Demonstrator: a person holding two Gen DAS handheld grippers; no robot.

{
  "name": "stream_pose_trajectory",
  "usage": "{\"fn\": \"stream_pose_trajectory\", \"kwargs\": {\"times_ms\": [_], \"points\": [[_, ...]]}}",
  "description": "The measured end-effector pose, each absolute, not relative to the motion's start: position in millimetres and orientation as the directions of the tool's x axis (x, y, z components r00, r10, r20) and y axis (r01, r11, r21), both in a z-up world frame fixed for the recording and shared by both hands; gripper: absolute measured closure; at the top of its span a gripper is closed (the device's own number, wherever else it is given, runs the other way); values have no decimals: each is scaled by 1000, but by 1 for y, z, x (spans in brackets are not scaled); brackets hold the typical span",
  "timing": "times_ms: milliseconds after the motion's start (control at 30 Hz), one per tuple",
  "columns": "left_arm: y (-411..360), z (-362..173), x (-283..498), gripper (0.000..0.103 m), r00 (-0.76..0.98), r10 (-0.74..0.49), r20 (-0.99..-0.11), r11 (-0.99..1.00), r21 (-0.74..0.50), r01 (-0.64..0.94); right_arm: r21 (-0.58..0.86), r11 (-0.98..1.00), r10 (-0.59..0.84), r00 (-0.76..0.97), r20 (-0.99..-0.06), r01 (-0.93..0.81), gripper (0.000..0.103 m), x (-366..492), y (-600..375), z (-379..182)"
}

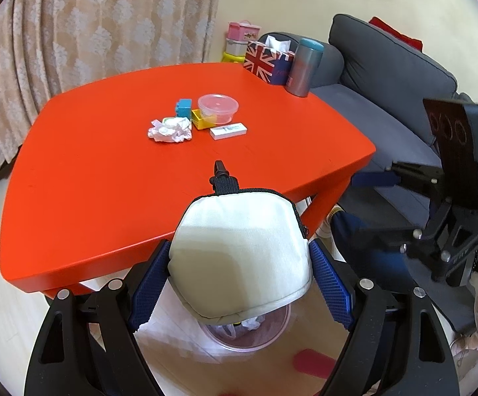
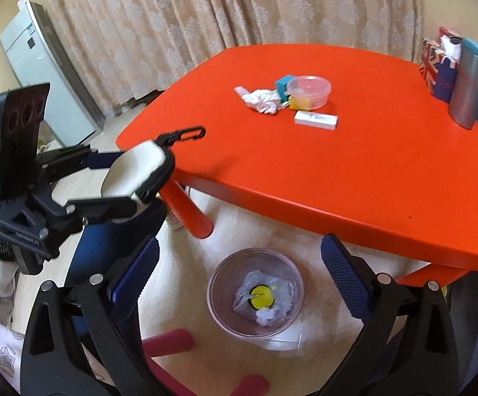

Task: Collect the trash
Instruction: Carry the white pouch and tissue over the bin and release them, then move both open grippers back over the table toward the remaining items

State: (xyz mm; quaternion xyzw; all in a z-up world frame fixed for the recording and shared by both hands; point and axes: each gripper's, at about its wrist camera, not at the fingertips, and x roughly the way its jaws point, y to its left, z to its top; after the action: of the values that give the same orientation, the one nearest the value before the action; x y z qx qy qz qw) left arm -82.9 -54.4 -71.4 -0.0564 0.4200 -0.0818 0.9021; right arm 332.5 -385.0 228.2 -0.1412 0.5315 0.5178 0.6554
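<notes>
A white zippered pouch (image 1: 239, 254) is being gripped between the blue pads of the left gripper (image 1: 239, 277), clenched on its two sides, just off the near edge of the orange table (image 1: 107, 171). Directly below it on the floor, the clear bin (image 2: 255, 292) is standing with some trash already inside. For a clean drop, the pouch should probably be kept centred over the bin's rim before the pads are being parted. The right gripper (image 2: 239, 275) is being held wide apart and empty above the bin. Crumpled paper (image 1: 169, 130) is lying on the table, well apart from both grippers.
</notes>
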Motion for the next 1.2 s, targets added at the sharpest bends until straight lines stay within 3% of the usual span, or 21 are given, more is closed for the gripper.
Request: {"fn": "stream_pose_trajectory", "kwargs": {"times_ms": [500, 633, 1200], "points": [[-80, -79, -76, 22, 596, -250, -763, 968, -181, 174, 335, 473, 538, -34, -842, -815, 6, 350, -404, 240], [-82, -78, -72, 8, 611, -263, -747, 965, -195, 177, 332, 487, 540, -20, -842, -808, 6, 355, -408, 241], [-65, -78, -75, 7, 626, -206, -752, 978, -185, 100, 343, 485, 538, -35, -842, -805, 6, 352, -407, 234]]}}
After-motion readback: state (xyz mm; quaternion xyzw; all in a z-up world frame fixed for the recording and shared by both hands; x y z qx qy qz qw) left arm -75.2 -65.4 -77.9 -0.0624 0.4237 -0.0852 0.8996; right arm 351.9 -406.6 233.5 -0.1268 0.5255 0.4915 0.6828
